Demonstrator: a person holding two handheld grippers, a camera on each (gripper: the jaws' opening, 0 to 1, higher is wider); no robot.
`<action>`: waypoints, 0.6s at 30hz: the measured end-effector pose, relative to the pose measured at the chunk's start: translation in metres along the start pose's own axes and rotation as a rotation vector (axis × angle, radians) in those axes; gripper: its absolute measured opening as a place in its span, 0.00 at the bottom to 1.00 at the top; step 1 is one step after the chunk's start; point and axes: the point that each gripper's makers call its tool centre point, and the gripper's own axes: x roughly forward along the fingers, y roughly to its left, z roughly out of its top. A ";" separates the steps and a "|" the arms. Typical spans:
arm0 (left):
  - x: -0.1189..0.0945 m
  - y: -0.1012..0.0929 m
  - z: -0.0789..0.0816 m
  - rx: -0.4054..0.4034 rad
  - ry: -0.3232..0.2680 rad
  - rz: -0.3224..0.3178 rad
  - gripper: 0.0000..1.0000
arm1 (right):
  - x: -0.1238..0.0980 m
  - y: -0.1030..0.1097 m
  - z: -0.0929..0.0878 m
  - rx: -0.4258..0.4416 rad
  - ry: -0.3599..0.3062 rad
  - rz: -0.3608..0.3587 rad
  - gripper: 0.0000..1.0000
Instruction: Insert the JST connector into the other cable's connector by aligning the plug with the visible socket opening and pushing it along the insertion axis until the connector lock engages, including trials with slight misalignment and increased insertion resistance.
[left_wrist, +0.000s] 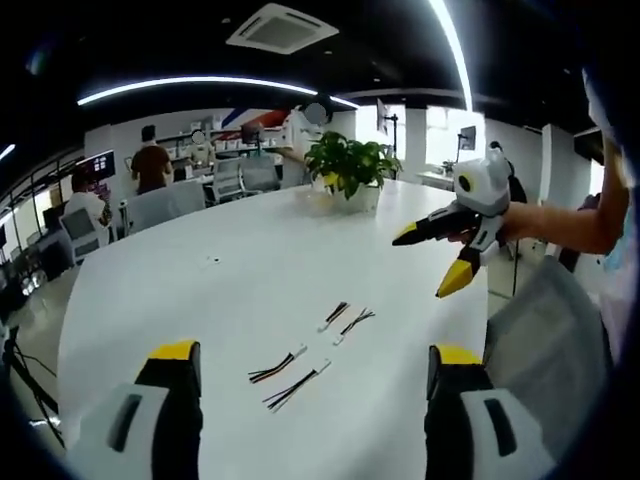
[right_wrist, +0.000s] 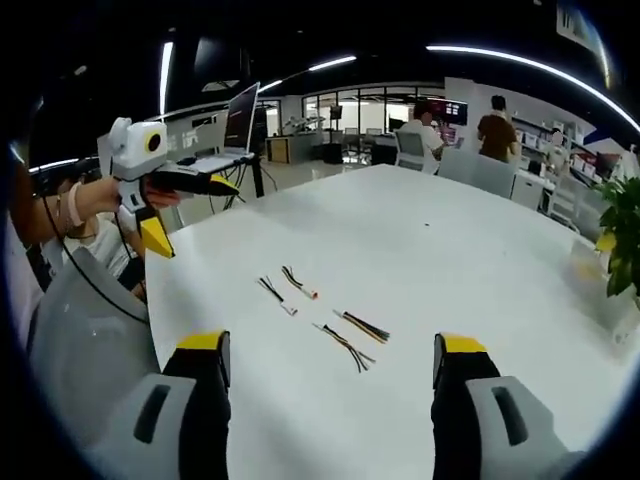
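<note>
Four short JST cables lie on the white round table (left_wrist: 200, 290), in two pairs. In the left gripper view the far pair (left_wrist: 345, 318) and the near pair (left_wrist: 288, 375) lie just ahead of my open left gripper (left_wrist: 315, 355), which holds nothing. My right gripper (left_wrist: 430, 262) hovers open above the table's right side, held by a hand. In the right gripper view one pair (right_wrist: 286, 288) lies to the left and the other pair (right_wrist: 354, 336) sits close ahead of my open right gripper (right_wrist: 332, 345). The left gripper (right_wrist: 192, 215) floats open at the left, apart from the cables.
A potted plant (left_wrist: 350, 165) stands at the table's far edge, also seen as the plant (right_wrist: 620, 240) on the right. A grey chair (left_wrist: 540, 320) sits by the table edge. A laptop (right_wrist: 235, 130) and desks with people (left_wrist: 150, 165) are beyond.
</note>
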 end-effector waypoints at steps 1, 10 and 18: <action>0.000 0.002 0.002 0.002 -0.003 0.003 0.92 | 0.001 0.000 0.000 -0.003 -0.001 0.002 0.81; 0.005 0.012 0.008 0.011 -0.010 0.012 0.92 | 0.012 -0.004 0.004 -0.008 0.011 0.021 0.81; 0.011 0.018 0.006 0.032 0.008 0.010 0.92 | 0.021 -0.009 0.004 -0.011 0.017 0.029 0.81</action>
